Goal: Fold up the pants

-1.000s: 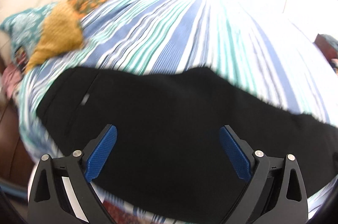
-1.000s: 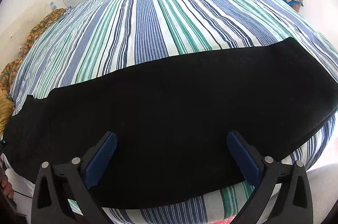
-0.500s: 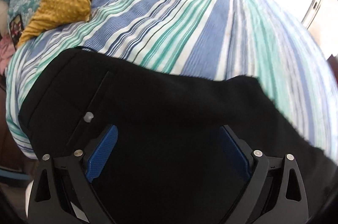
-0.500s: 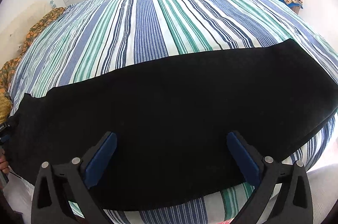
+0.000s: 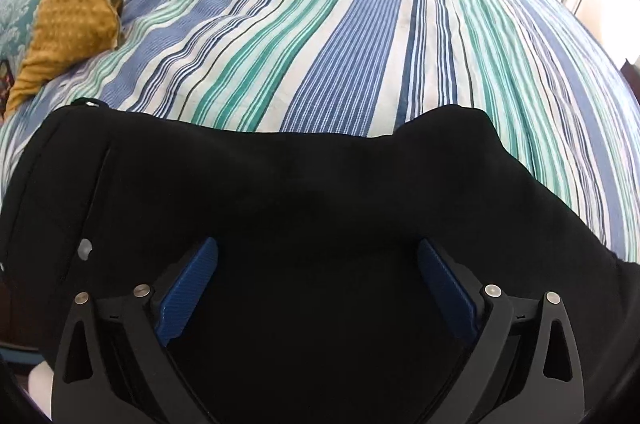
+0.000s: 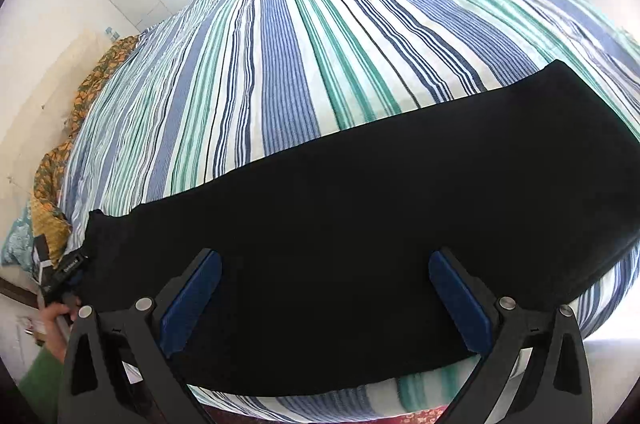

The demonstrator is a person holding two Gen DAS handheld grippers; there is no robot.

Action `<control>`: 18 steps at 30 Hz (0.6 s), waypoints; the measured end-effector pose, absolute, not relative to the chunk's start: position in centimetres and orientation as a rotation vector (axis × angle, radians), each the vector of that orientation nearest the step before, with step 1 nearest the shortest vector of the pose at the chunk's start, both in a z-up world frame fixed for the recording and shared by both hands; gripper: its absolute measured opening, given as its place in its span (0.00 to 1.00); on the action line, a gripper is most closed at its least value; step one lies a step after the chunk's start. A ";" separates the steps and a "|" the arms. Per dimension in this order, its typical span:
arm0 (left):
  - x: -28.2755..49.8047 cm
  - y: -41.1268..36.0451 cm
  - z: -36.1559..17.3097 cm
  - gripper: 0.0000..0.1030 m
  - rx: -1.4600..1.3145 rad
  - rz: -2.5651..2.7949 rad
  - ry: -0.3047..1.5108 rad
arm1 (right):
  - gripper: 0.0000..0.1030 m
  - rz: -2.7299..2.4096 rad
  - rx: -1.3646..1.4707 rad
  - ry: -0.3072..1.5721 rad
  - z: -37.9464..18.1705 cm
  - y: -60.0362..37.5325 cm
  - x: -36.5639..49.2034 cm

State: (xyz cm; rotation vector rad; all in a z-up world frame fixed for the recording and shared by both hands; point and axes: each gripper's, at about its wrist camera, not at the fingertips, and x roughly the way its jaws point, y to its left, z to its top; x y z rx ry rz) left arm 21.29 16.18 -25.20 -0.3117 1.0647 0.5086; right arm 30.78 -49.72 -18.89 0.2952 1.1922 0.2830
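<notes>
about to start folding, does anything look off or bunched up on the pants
Mostly flat. In the left wrist view the far edge of the black pants humps up into a rounded bump against the striped bedspread. Otherwise nothing stands out; both grippers are open above the cloth.

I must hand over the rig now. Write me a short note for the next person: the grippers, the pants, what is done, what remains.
Left gripper: open, holds nothing, above the waist end of the black pants.
Right gripper: open, holds nothing, above the leg part.
Pants lie stretched lengthwise across the near edge of the striped bed cover, waist button at the left.
Done: pants laid out long and flat.
Left: no crosswise fold is visible yet; grasp and fold.
</notes>
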 end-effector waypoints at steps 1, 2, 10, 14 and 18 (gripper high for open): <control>21.2 16.2 -24.9 0.96 -0.321 0.514 1.067 | 0.97 0.295 0.300 1.240 -19.2 -51.0 32.3; 20.9 16.1 -24.6 0.95 -0.327 0.516 1.065 | 0.91 0.298 0.304 1.284 -19.5 -52.3 33.8; 15.7 14.3 -22.5 0.95 -0.351 0.479 0.999 | 0.72 0.015 0.393 1.300 -15.1 -66.5 37.4; 13.9 12.5 -21.9 0.95 -0.358 0.465 0.962 | 0.72 0.039 0.435 1.304 -13.8 -69.2 35.7; 14.0 11.5 -21.6 0.95 -0.361 0.445 0.949 | 0.62 0.132 0.313 1.376 -15.1 -67.4 34.7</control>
